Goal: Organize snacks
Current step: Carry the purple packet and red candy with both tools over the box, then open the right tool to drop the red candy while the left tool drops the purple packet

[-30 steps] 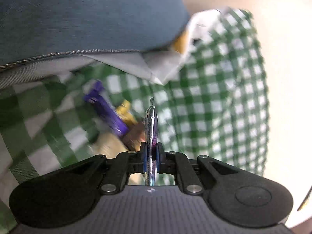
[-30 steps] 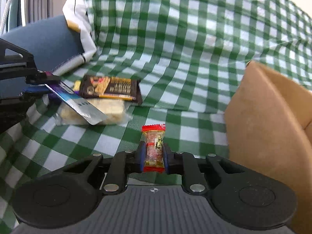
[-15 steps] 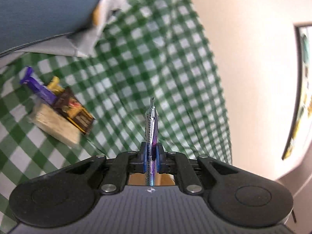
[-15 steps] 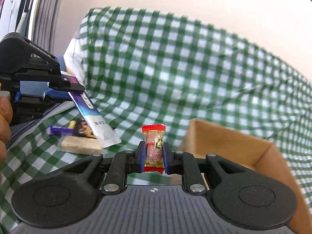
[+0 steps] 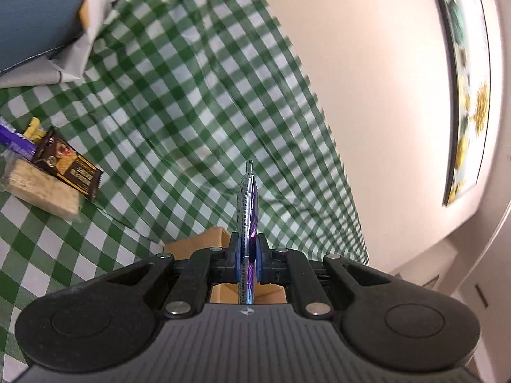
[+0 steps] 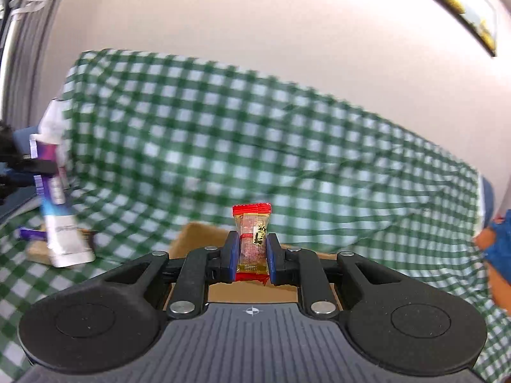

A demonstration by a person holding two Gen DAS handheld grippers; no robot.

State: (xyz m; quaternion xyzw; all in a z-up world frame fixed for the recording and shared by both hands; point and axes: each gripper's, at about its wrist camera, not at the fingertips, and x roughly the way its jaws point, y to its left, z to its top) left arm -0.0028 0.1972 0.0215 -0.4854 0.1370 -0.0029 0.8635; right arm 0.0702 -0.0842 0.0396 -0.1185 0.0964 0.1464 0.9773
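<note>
Mostly hidden behind both tools, cardboard box showing only edges. Left gripper clamping thin sachet edge-on; right gripper clamping red candy. Checked cloth blurring, print unreadable.

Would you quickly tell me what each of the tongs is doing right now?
Left tongs: closed on a flat silver-and-purple sachet, held edge-on.
Right tongs: closed on a red-ended wrapped candy.

Cream wall, framed picture
</note>
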